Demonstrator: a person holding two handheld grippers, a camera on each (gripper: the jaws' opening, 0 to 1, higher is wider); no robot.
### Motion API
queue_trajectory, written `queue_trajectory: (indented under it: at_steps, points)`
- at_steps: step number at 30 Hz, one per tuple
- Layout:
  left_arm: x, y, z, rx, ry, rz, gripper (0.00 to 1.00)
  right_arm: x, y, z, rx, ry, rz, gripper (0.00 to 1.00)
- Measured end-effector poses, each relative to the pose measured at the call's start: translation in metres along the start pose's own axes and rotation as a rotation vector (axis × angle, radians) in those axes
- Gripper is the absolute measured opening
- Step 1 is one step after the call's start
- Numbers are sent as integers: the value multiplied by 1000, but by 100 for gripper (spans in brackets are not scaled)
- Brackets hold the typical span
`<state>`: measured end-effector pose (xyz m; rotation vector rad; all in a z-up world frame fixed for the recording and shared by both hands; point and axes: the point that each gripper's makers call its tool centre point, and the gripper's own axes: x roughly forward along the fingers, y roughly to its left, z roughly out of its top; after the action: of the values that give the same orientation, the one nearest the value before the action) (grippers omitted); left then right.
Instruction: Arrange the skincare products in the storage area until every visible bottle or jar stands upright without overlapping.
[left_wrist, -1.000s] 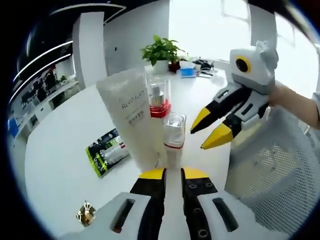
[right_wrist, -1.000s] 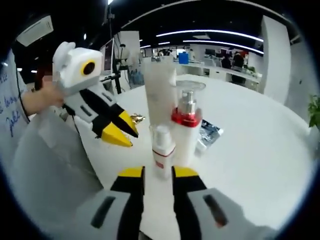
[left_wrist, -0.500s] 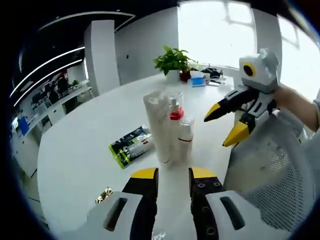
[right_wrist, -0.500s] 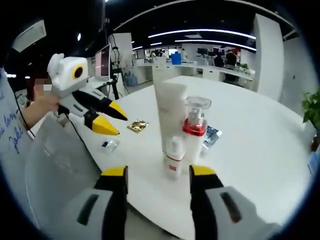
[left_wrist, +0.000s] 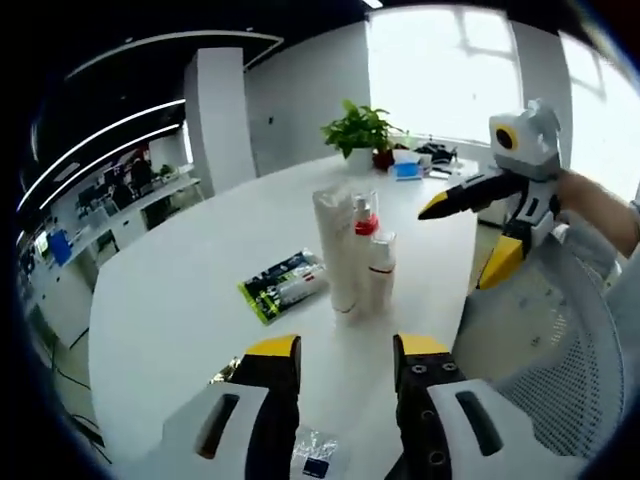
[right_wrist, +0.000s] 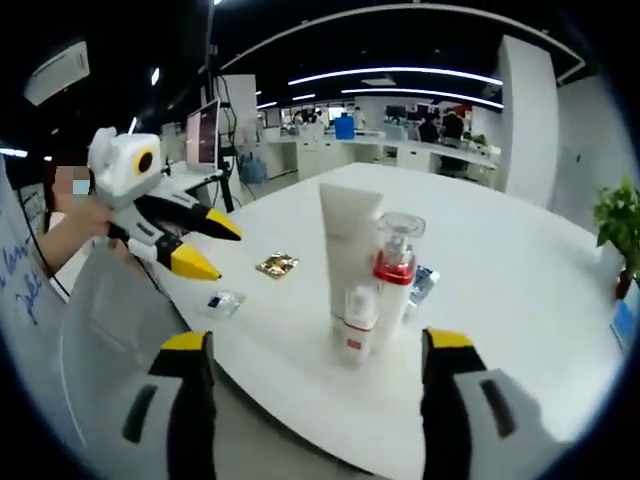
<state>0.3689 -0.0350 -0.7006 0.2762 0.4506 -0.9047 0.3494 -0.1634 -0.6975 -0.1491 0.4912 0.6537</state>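
Three products stand upright, close together, on the round white table (left_wrist: 180, 300): a tall white tube (left_wrist: 335, 250) (right_wrist: 350, 240), a clear pump bottle with a red collar (left_wrist: 362, 225) (right_wrist: 393, 270) and a small white bottle with a red band (left_wrist: 381, 275) (right_wrist: 358, 325). My left gripper (left_wrist: 346, 350) is open, back from the group and holding nothing; the right gripper view also has it (right_wrist: 212, 248), jaws apart at the left. My right gripper (right_wrist: 316, 345) is wide open and holds nothing. In the left gripper view it (left_wrist: 470, 237) hangs open, right of the bottles.
A green and black packet (left_wrist: 282, 287) (right_wrist: 422, 280) lies flat beside the products. A gold sachet (left_wrist: 225, 372) (right_wrist: 277, 265) and a small clear sachet (left_wrist: 315, 465) (right_wrist: 225, 300) lie near the table edge. A mesh chair back (left_wrist: 540, 340) stands by the table. A potted plant (left_wrist: 362, 130) sits far off.
Both grippers have drawn back from the three products, and their jaws have spread wider. The products stay standing where they were.
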Motion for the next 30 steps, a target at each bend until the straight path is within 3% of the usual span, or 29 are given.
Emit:
queue_trajectory:
  at_steps: [5,7,15,19,23,30]
  points:
    - [-7,1,-3,9,-6,13,34,-2,6,0,4,-4,0,94]
    - [-10,0,-1,-23,-22,19,34,-4,10,-1,7,-4,6,96]
    - [-20,-1,-2,-37,-36,41,33,-9,14,-3,14,-7,-1,96]
    - [-28,5,-1,-52,-58,77,25,-11,16,-2,9,-7,3,96]
    - [-32,7,-4,-116,-51,83,39,-13,18,0,-10,-2,7,98]
    - [-37,13,0,-124,-53,117,47,-15,13,4,-27,-6,5,99]
